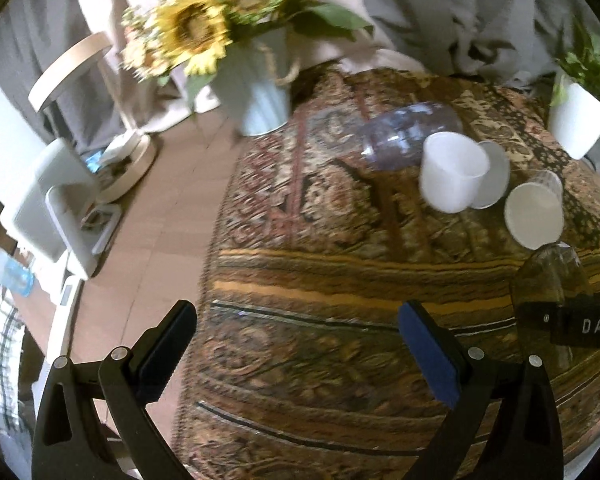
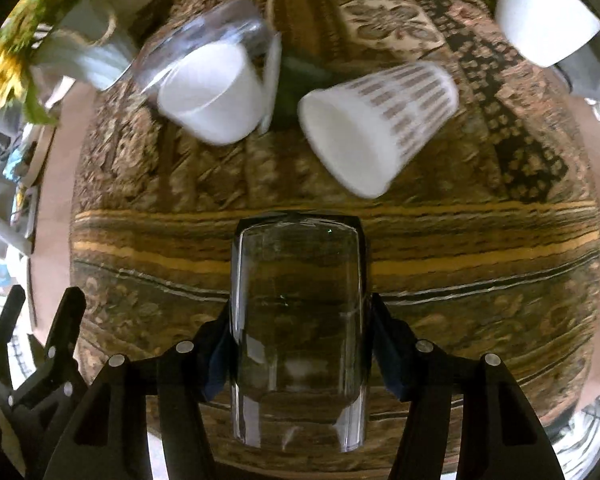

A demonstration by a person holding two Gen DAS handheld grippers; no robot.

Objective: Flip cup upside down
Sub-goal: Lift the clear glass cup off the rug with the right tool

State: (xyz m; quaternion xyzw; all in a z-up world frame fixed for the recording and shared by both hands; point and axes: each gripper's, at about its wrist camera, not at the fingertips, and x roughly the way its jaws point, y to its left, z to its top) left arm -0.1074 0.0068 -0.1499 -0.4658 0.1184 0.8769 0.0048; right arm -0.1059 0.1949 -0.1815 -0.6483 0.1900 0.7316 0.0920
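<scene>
Right gripper [image 2: 300, 344]: both pads pinch one clear glass cup [image 2: 298, 320] at its sides, and the cup's length runs away from the camera over the striped border of the patterned cloth [image 2: 140, 248]. In the left wrist view the same glass cup [image 1: 552, 280] sits at the right edge, beside the lettered body of the right gripper [image 1: 588, 326].

Left gripper [image 1: 296, 344]: fingers spread wide, nothing between them, over the cloth's near-left corner.

Count on the cloth, right wrist view:
- Plain white cup [image 2: 216, 92], 1, on its side, mouth toward the camera.
- White cup with grey dashes [image 2: 380, 120], 1, on its side, mouth toward the camera.
- Clear plastic container [image 2: 204, 36], 1, on its side behind the plain white cup.
- Thin white disc [image 2: 273, 80], 1, on edge against the plain white cup.
- White pots, 2: sunflower pot [image 2: 76, 56], far left; plant pot [image 2: 544, 20], far right.
</scene>
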